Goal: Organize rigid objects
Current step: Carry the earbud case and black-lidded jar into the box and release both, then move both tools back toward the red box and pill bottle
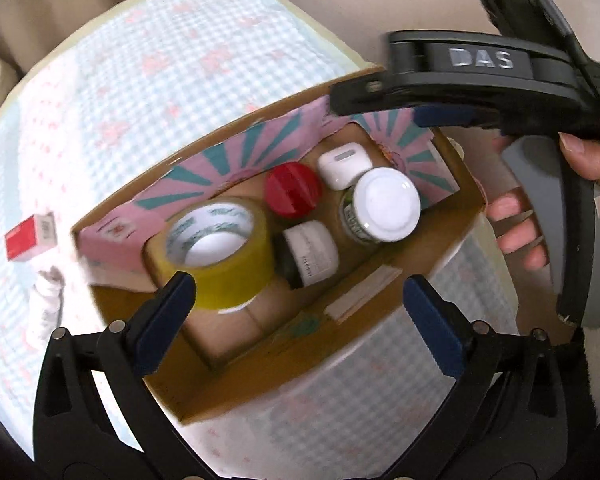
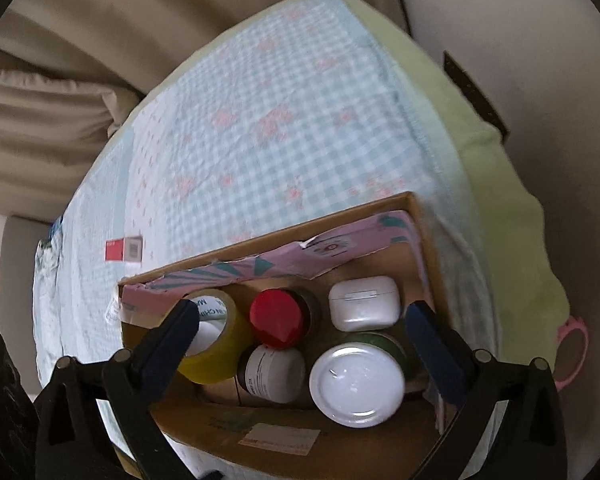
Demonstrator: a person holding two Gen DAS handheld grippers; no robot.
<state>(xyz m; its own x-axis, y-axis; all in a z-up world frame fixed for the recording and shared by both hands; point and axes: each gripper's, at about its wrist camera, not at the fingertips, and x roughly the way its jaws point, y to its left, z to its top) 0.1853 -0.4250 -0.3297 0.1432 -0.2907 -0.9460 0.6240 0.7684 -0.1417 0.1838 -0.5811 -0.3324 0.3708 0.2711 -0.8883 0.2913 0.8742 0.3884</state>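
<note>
A cardboard box with a pink and teal lining sits on a checkered cloth. In it are a yellow tape roll, a red-lidded jar, a white earbud case, a white-lidded jar and a small white jar. A small red box lies on the cloth left of the box. My left gripper is open and empty above the box. My right gripper is open and empty over the box's right end.
The cloth covers a cushioned surface with a pale green edge. Beige upholstery lies behind. A pink ring-shaped object hangs at the right edge. A hand holds the right gripper.
</note>
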